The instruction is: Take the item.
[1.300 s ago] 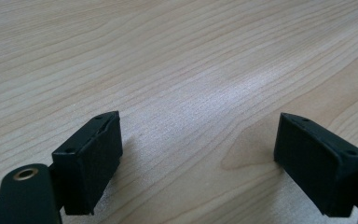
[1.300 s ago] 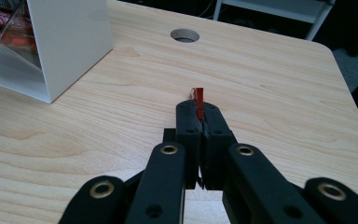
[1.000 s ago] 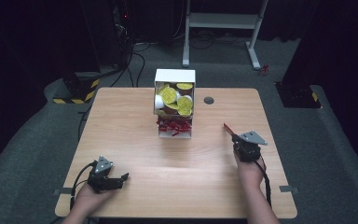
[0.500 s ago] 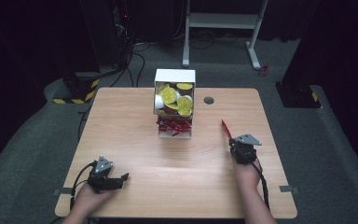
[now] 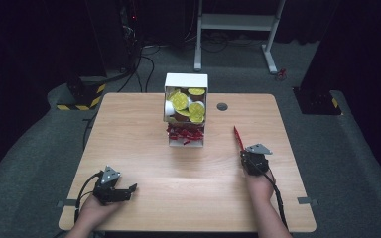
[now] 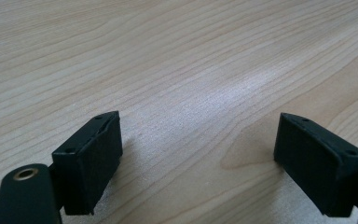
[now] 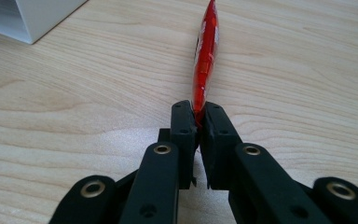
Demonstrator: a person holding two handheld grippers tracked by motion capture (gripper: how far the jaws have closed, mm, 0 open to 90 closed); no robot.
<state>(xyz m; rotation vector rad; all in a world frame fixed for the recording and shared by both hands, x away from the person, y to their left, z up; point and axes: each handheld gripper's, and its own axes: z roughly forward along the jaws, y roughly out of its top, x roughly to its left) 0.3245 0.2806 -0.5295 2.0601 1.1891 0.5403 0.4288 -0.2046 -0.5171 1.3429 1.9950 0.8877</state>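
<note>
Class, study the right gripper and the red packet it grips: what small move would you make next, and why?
Probably lower the right gripper and open it, laying the red packet on the bare table. The jaws pinch just the packet's end, away from the white box; the left gripper rests open.

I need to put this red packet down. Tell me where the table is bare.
The right gripper, shut on the red packet, has bare wood all round it. Bare too is the wide stretch between it and the open left gripper, and the table left of the white box. The box's front, with red packets, is crowded.
</note>
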